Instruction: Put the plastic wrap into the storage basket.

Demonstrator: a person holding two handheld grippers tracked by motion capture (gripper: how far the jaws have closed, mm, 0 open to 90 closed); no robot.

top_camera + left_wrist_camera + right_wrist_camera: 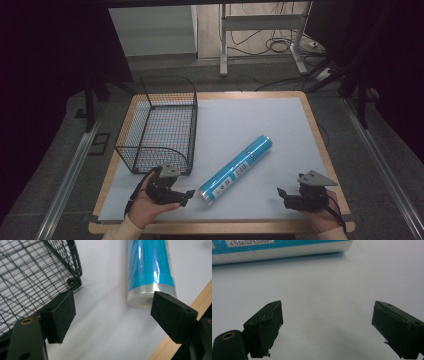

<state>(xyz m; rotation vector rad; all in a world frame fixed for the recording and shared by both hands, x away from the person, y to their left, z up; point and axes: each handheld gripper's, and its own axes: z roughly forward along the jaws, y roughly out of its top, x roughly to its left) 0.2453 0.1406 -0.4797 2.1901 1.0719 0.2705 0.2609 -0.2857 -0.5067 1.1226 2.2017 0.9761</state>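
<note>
A long blue and clear-wrapped tube [236, 169] with white labels lies slantwise on the white mat [260, 120], its near end toward the front. My left gripper [186, 196] is open just left of that near end; in the left gripper view the tube's end [150, 272] sits close to the right-hand jaw. My right gripper [282, 196] is open at the front right, a hand's width from the tube. In the right gripper view the tube [279, 250] crosses the top, with bare mat between the open jaws [327, 327].
A black wire basket [161, 122] stands on the left of the mat, its near corner [72, 282] just beyond my left gripper. The table's wooden edge [172, 345] runs close along the front. Table legs and cables [270, 42] lie on the floor beyond.
</note>
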